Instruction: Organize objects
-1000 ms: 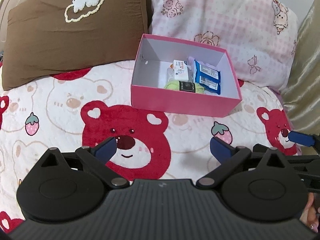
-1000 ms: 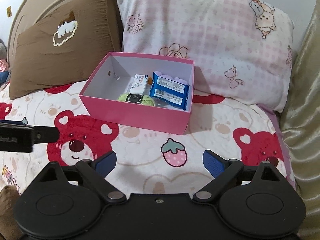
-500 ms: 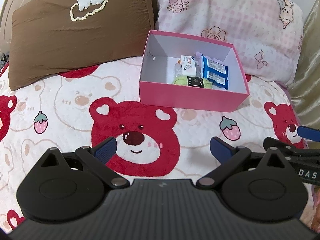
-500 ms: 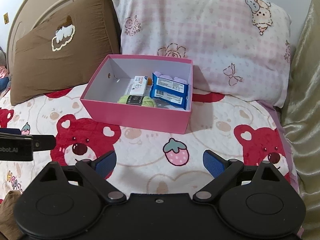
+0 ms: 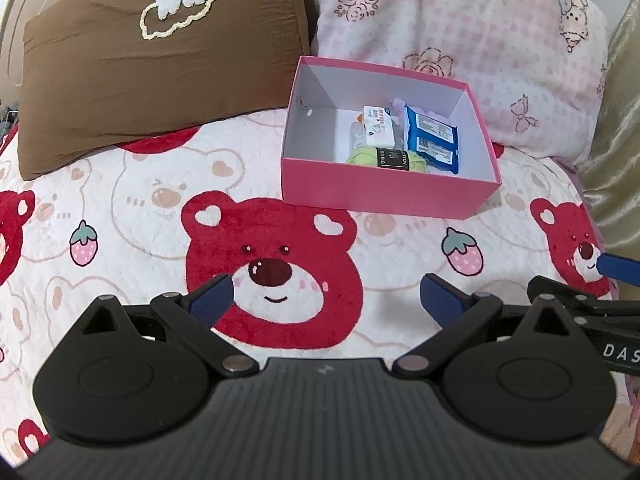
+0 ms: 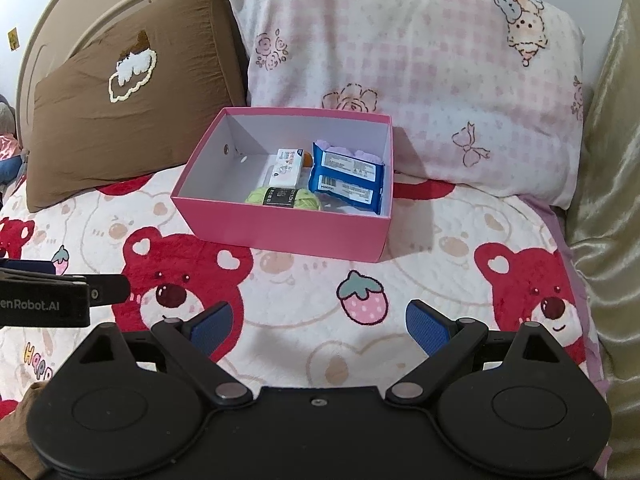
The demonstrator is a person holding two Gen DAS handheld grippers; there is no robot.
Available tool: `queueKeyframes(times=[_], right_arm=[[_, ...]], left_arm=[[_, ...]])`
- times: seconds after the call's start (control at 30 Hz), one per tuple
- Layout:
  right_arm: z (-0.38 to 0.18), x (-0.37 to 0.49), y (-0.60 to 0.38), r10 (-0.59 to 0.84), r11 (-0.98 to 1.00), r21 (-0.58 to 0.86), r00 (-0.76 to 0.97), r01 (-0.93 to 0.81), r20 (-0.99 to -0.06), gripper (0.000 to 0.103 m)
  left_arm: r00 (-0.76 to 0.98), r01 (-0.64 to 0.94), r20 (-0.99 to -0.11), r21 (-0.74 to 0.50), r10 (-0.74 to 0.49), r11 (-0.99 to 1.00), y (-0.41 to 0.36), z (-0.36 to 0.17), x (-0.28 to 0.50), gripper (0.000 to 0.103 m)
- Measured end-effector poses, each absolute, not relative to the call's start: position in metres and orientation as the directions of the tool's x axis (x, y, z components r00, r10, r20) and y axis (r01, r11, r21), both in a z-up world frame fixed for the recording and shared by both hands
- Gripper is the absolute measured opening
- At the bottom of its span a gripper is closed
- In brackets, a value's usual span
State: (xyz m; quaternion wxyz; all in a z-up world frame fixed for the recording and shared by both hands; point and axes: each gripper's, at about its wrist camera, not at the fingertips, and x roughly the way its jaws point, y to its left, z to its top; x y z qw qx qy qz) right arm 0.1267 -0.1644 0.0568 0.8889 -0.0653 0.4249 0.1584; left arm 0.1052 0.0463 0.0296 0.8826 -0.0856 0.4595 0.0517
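I see one pink box (image 6: 288,228) in the centre of the right wrist view, standing on the bear-print blanket (image 6: 280,280). It has no lid on it. Inside I count one green yarn ball (image 6: 285,197) with a black label at the front wall, one small white carton (image 6: 286,168) behind it, and two blue packets (image 6: 347,180) stacked at the right side. Something purple and something orange show behind them, but I cannot tell what they are.

Two pillows stand behind the box: one brown pillow (image 6: 128,92) at upper left, one pink checked pillow (image 6: 400,60) at upper right.

My left gripper (image 5: 326,300) hangs over the red bear face, its fingers spread wide with nothing between them. My right gripper (image 6: 318,322) is also spread wide and holds nothing. Both are well apart from the box, and nothing blocks the way to it. The left gripper's side enters the left edge of the right view.
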Motion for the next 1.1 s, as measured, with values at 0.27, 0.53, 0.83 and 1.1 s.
queueKeyframes(times=[0.27,0.53,0.83,1.1], right_arm=[[0.0571,0.1264,-0.1643,0.222,0.942,0.015,0.587,-0.336,-0.779,0.096],[0.0566,0.1249,-0.1638,0.218,0.941,0.008,0.586,-0.339,-0.78,0.096],[0.0549,0.1239,-0.1665,0.211,0.941,0.002,0.585,-0.337,-0.783,0.096],[0.0538,0.1252,-0.1685,0.209,0.942,0.001,0.582,-0.336,-0.786,0.096]], left_arm=[[0.571,-0.173,-0.82,-0.064,0.047,0.983,0.0453,0.0313,0.1052,0.101],[0.562,-0.181,-0.825,-0.047,0.064,0.982,0.0458,0.0314,0.1065,0.101],[0.561,-0.169,-0.825,-0.036,0.066,0.985,0.0449,0.0297,0.1065,0.101],[0.56,-0.169,-0.825,-0.026,0.074,0.985,0.0435,0.0302,0.1059,0.101]])
